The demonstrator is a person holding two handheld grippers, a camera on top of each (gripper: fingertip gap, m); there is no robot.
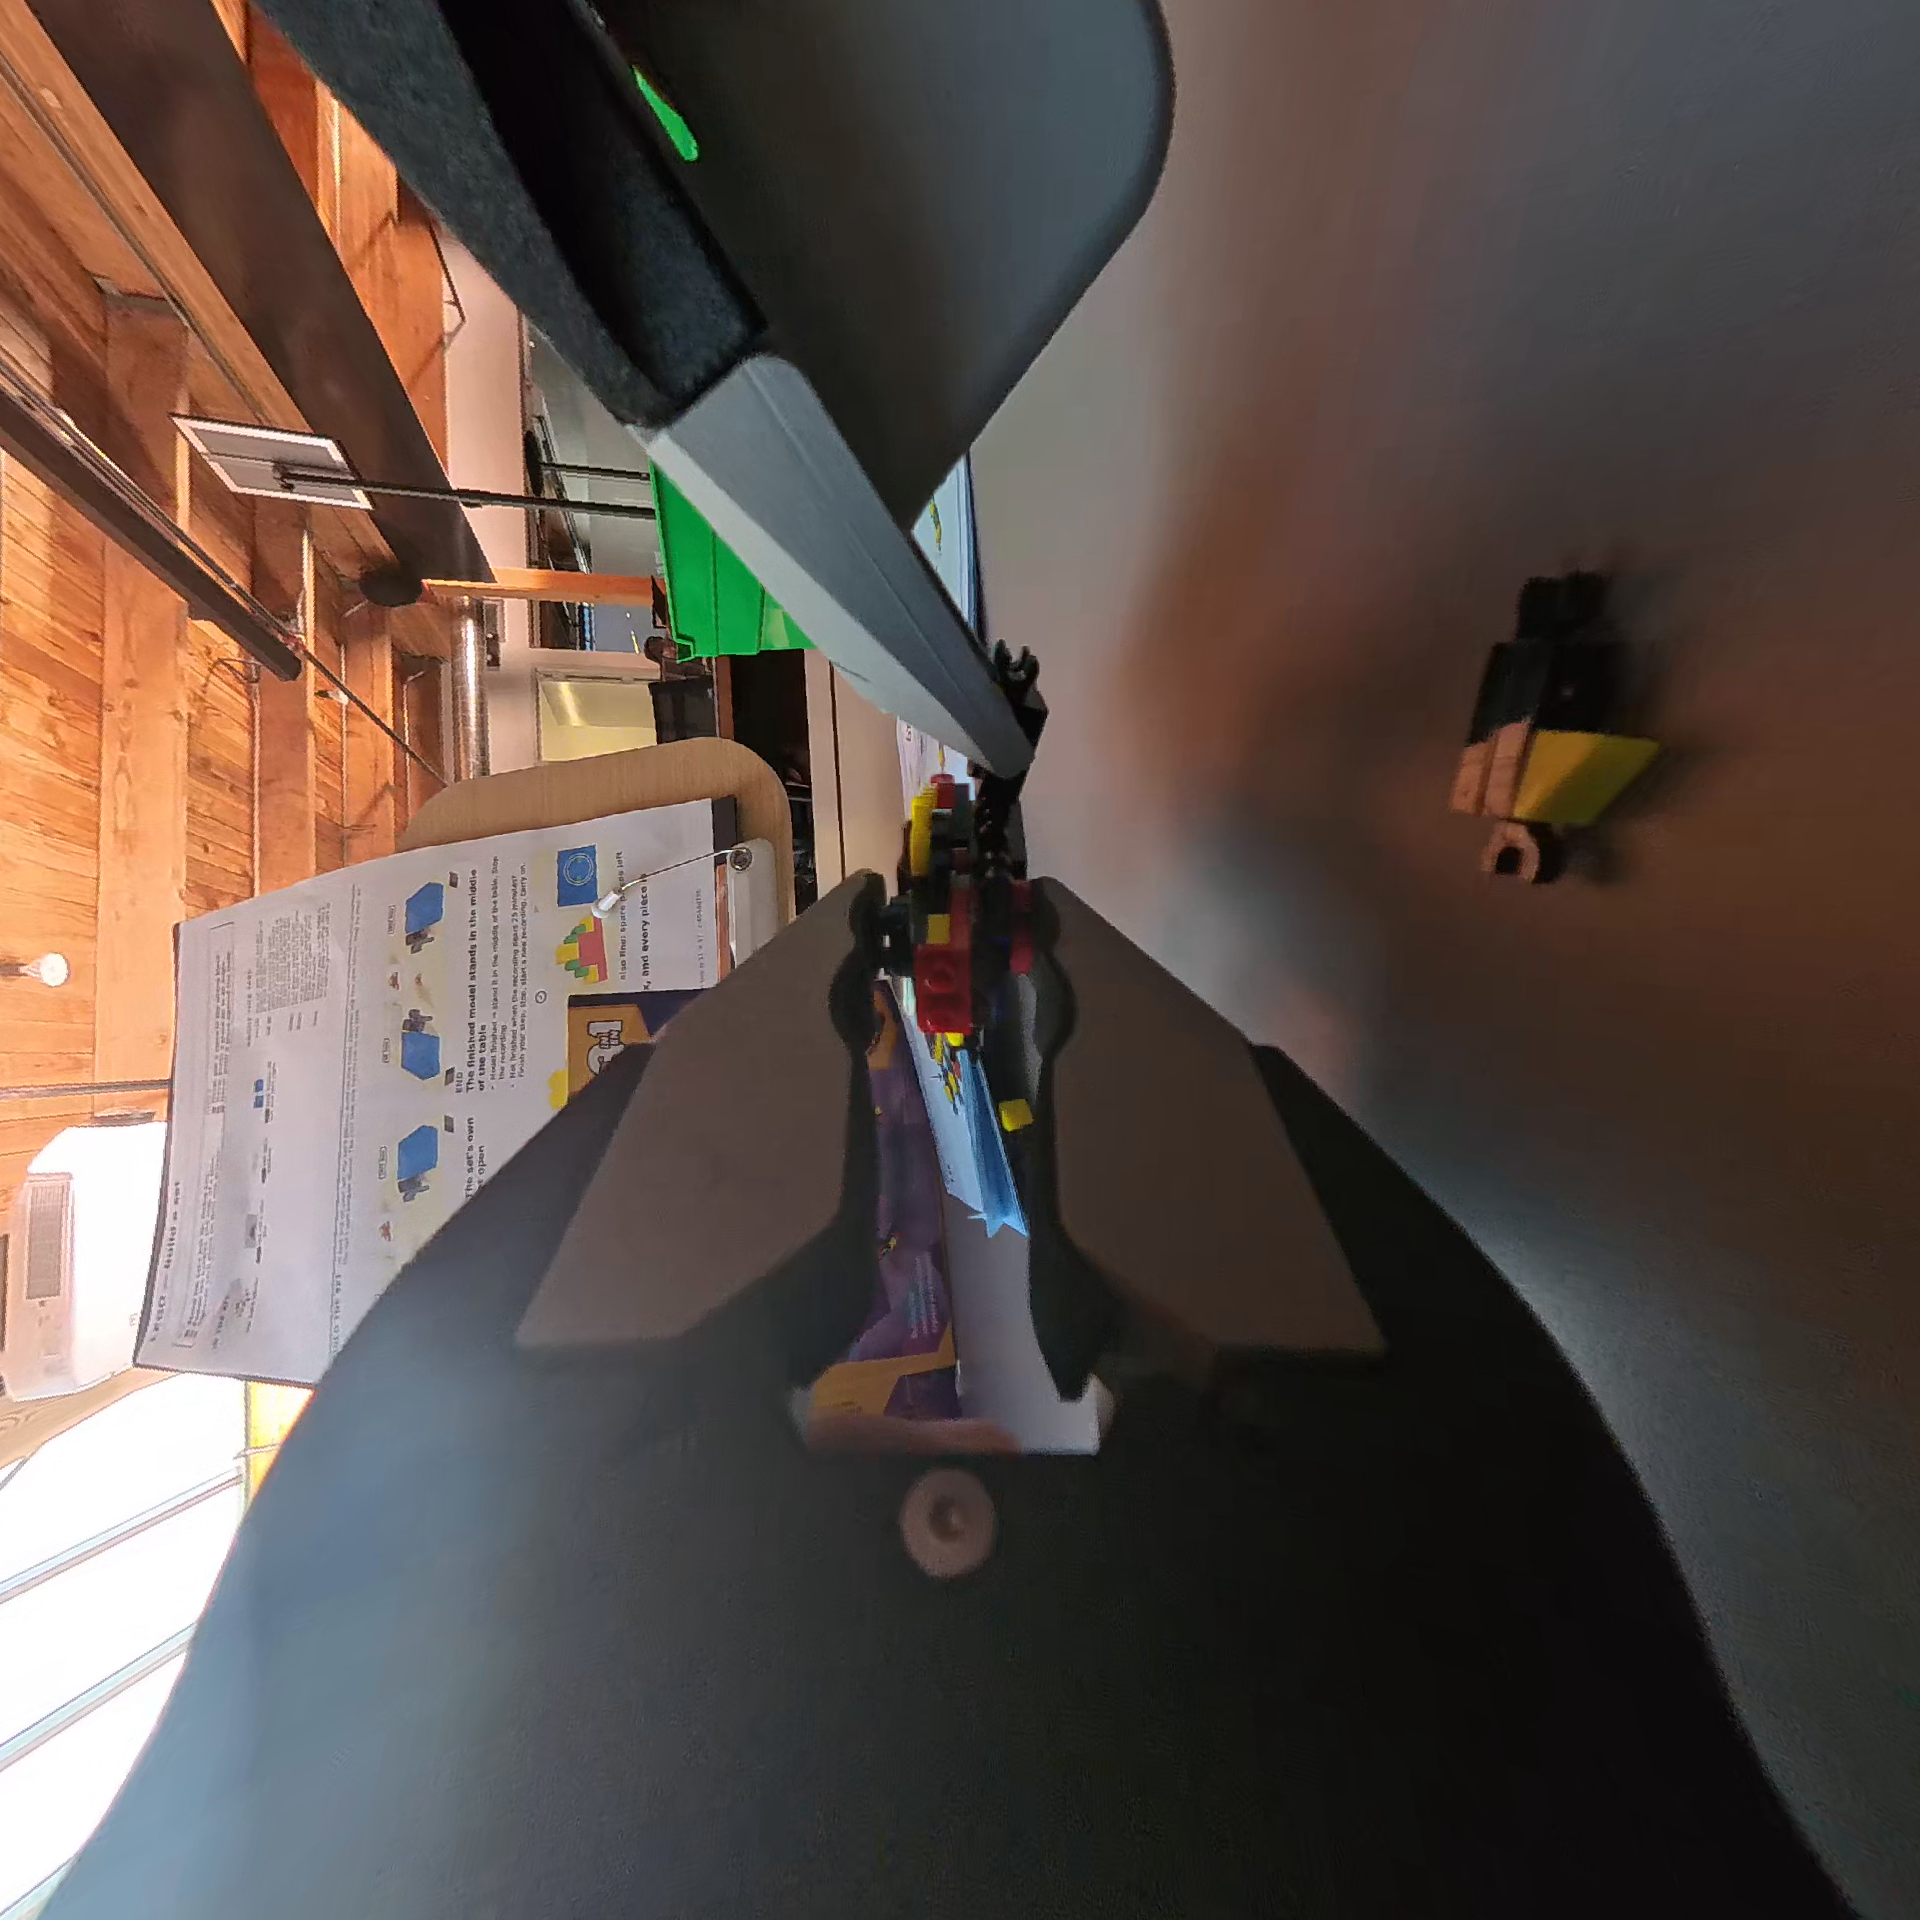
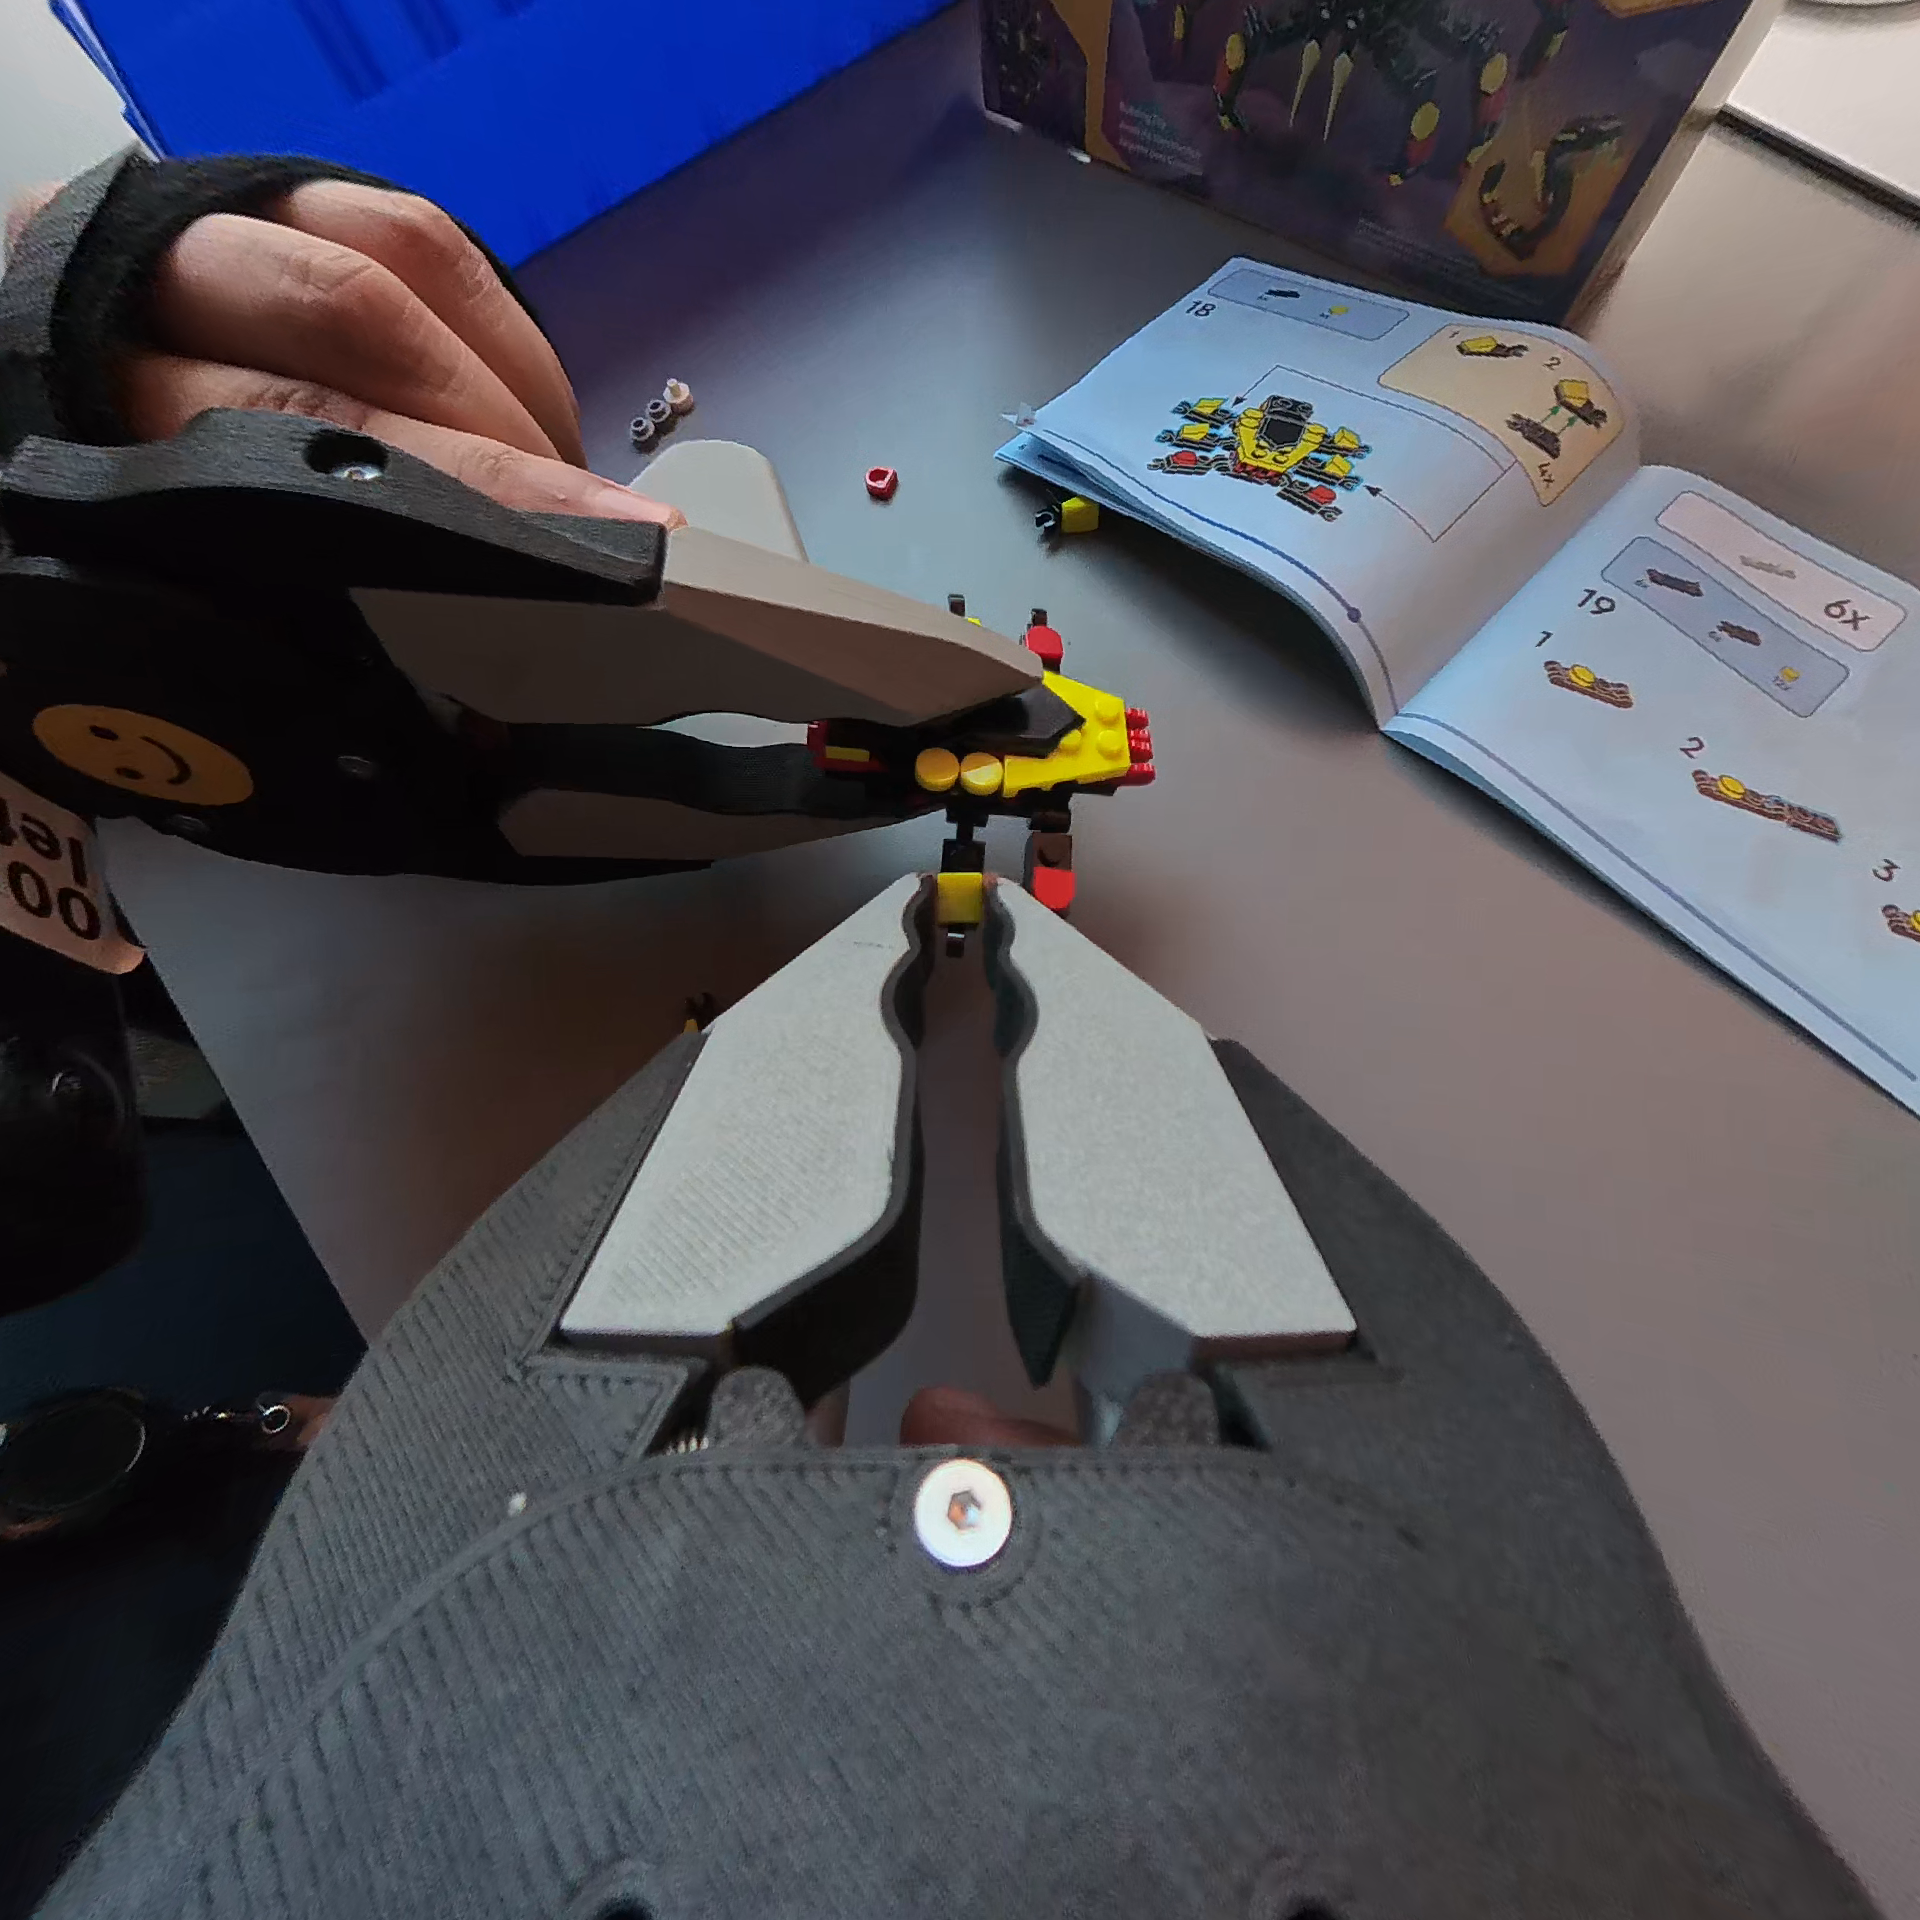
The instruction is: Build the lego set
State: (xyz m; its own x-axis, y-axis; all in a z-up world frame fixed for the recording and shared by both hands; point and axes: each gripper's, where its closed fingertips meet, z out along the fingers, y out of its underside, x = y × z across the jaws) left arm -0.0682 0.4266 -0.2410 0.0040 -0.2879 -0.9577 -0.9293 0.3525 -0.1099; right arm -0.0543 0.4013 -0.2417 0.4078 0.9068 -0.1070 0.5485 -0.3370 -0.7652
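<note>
My left gripper (image 2: 1003,753) comes in from the left, held by a hand, and is shut on the yellow, red and black lego model (image 2: 1081,732), holding it just above the grey table (image 2: 1351,1039). In its own view the left gripper (image 1: 956,904) clamps the model (image 1: 951,966) at the tips. My right gripper (image 2: 958,899) is shut on a small yellow and black leg piece (image 2: 958,896) at the model's underside. The right gripper's grey finger (image 1: 914,613) reaches the model from above in the left wrist view.
An open instruction booklet (image 2: 1455,540) and the set's box (image 2: 1351,125) lie to the right, a blue bin (image 2: 468,94) at the back left. Loose pieces: a red one (image 2: 881,481), grey studs (image 2: 660,405), a yellow one (image 2: 1075,512). A black-yellow-tan subassembly (image 1: 1548,748) sits apart. My two grippers' fingertips are within a few centimetres of each other.
</note>
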